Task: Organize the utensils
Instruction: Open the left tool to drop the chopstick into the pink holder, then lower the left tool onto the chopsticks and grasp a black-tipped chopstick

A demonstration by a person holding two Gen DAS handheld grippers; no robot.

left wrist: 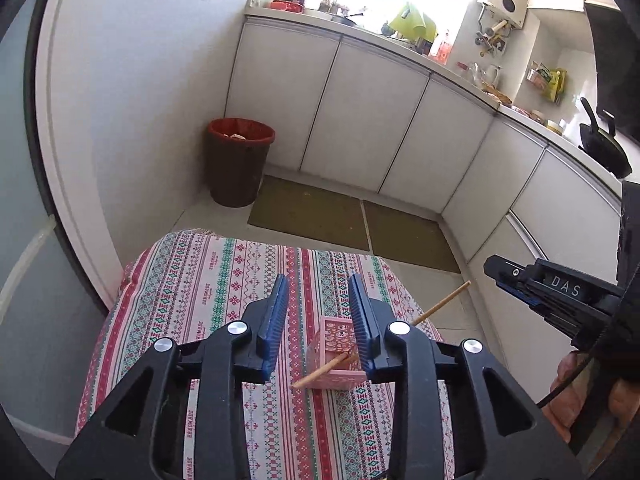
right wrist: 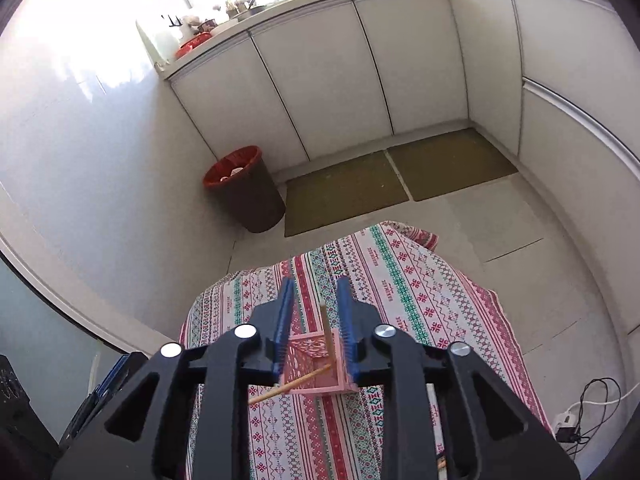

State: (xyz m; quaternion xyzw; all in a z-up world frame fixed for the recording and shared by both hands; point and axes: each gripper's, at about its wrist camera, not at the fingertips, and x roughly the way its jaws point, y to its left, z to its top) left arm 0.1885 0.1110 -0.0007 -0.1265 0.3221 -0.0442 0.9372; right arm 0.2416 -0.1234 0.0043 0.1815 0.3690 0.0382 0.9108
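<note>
- Left gripper [left wrist: 319,294]: partly spread, pinching nothing, above small pink perforated plastic basket [left wrist: 335,354].
- Right gripper [right wrist: 314,300]: partly spread, empty, over same basket.
- Thin wooden chopstick [left wrist: 434,306] leaning across basket on striped patterned cloth-covered worktop [left wrist: 192,280].

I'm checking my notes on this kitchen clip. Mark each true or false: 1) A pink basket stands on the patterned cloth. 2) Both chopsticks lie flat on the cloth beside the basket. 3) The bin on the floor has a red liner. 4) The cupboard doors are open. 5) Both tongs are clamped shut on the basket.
1) True: the basket stands on the cloth.
2) False: the chopsticks are in the basket, poking out over its rim.
3) True: the bin has a red liner.
4) False: the cupboard doors are closed.
5) False: the left tongs and right tongs stand open, gripping nothing.
</note>
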